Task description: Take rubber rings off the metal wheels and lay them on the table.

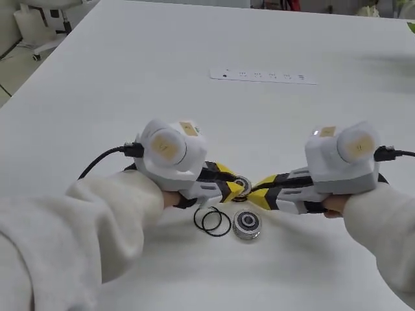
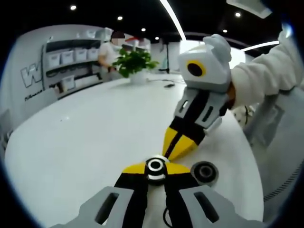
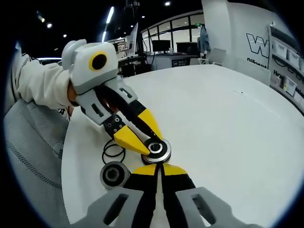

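Left gripper (image 3: 156, 143) gripping wheel (image 3: 159, 149), rings (image 3: 113, 153) apparently loose

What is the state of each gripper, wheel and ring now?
Left gripper: shut on held wheel.
Right gripper: shut, tips at held wheel.
Second wheel: lying flat on table, free.
Rubber rings: two, off the wheels, lying overlapped on table.

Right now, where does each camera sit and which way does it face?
Head view: above the table, looking down; both sleeves show.
Left gripper view: on the left gripper, facing the right gripper; own jaws hold the metal wheel.
Right gripper view: on the right gripper, facing the left one; own jaws shut.
Shared: the metal wheel.
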The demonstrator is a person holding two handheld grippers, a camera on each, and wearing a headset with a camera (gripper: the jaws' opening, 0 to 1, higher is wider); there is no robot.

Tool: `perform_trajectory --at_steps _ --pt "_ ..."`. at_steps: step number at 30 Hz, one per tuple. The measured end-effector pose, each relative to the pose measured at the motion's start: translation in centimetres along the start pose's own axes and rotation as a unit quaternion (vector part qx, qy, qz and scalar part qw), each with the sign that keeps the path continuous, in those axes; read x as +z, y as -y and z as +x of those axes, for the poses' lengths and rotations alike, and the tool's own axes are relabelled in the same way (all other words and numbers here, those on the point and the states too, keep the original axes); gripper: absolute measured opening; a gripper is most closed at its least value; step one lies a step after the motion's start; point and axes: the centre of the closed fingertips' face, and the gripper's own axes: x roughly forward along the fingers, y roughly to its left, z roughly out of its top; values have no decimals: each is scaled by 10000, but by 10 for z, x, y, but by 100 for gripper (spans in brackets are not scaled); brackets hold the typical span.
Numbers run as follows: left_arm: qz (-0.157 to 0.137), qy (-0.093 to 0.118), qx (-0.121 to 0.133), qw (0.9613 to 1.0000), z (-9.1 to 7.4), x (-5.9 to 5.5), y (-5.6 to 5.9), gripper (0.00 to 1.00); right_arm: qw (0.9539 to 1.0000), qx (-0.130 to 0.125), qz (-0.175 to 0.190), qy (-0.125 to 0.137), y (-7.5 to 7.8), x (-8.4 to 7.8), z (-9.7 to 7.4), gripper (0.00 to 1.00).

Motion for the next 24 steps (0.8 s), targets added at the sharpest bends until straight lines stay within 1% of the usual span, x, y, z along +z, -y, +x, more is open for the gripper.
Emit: perform_trajectory --at_steps 1,2,4,8,9,11,13,16,19,20,22,24 --pt "-16 4 -1 10000 0 0 0 13 10000 33 7 5 -1 0 0 0" --pt "-15 3 -3 10000 0 0 0 13 9999 48 105 -4 -2 0 1 0" --pt "-7 -3 -5 10000 0 0 0 13 10000 -2 73 -33 -2 0 1 0" --pt "-5 -16 -8 10000 -1 -1 1 13 9982 -64 579 -118 1 -2 -1 0" --pt "-2 -20 -5 10000 -1 -1 1 13 9981 -65 592 -130 4 -2 0 0" --pt "14 -32 -11 10000 -1 -1 1 13 9972 -60 728 -156 3 -2 -1 0" --pt "40 -45 -11 10000 -2 -1 2 13 9959 -53 895 -104 4 0 -2 0" --pt "61 -36 -40 10000 -2 -2 3 13 9941 -14 1085 -78 4 0 -3 0" --pt "83 28 -95 9999 -4 -2 5 13 9906 102 1367 -19 0 -1 -4 0" --pt "98 58 -127 9999 -4 -3 6 13 9908 140 1344 18 0 -2 -4 0" --pt "100 113 -168 9997 -5 -3 6 13 9883 233 1501 105 -2 -2 -5 0" --pt "71 166 -174 9997 -5 -3 6 13 9863 248 1621 158 -2 -2 -5 0"
